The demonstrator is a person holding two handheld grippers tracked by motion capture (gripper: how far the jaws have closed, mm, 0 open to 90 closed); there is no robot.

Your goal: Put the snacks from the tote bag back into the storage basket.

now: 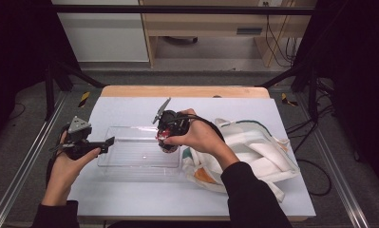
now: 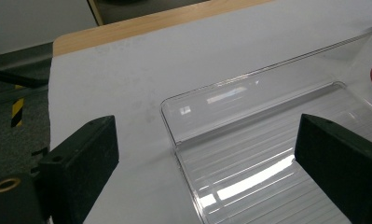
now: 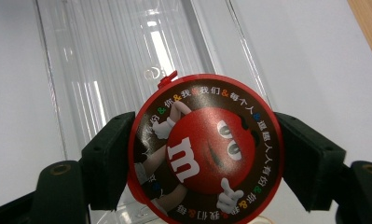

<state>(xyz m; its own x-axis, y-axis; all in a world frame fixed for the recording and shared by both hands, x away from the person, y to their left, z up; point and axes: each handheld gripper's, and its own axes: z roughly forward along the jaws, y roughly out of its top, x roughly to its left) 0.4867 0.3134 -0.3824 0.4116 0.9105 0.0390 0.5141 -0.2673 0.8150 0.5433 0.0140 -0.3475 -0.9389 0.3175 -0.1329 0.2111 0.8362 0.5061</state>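
Tongs on the left [image 1: 112, 140] sit at the left end of the clear plastic tray [image 1: 130, 159], held low over the bench [image 1: 130, 190] by the person's left hand [image 1: 66, 164]. Their own camera shows the two black jaws standing wide apart with nothing between them, the near corner of the tray [image 2: 249, 140] lying beneath the gap.

Across the middle, the tray rests flat on the white bench top, its ribbed bottom catching the light.

At the tray's right end, the right tongs [image 1: 168, 145] point downward, gripped by the person's right hand [image 1: 201, 137]. They hold a round candy tub with a red lid [image 3: 204, 149]: the jaws press against its two opposite sides, and the lid, printed with a red cartoon candy figure and a ring of small characters, faces the camera. Below the tub lies the tray [image 3: 118, 60], so the tub hangs over the tray's right end; whether it touches the tray I cannot tell.

Farther right, a white cloth bag [image 1: 258, 152] with coloured patches lies crumpled on the bench, just beside the tray and partly under the right forearm.
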